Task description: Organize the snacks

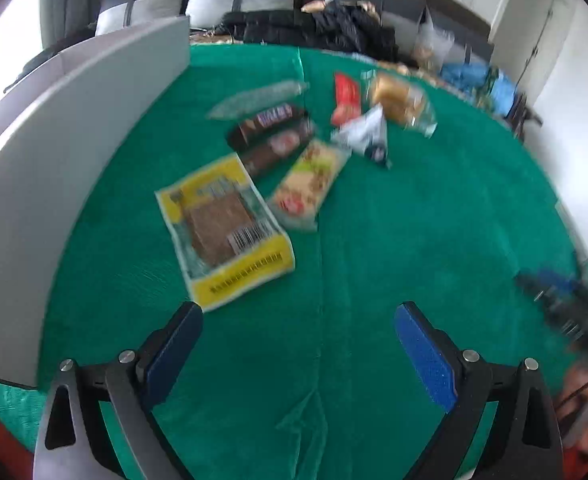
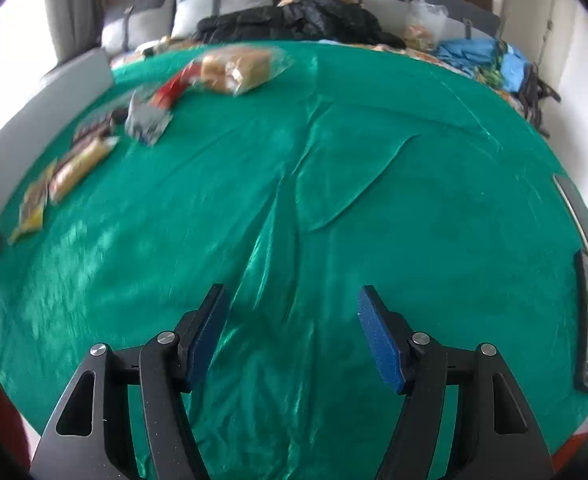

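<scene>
Both our left tool [image 1: 298, 320] and right tool [image 2: 291, 300] gape wide, holding nothing, snacks [image 1: 277, 148] bunched on the green cloth [image 1: 374, 240] beside the gray box [image 1: 73, 140]; overlapping slick wrappers risk a slipped or double grab, we reckon.

i see a green cloth [image 2: 374, 200], satiny, glossy, creased. left gripper [image 1: 298, 320] and right gripper [image 2: 291, 300]: matt black plastic fingers, blue rough-textured pads [image 1: 426, 356], shiny metal pins. yellow packet [image 1: 223, 232] looks like glossy plastic film, bread bag [image 2: 237, 66] clear shiny plastic. grey board [image 1: 53, 152] smooth, matt.
</scene>
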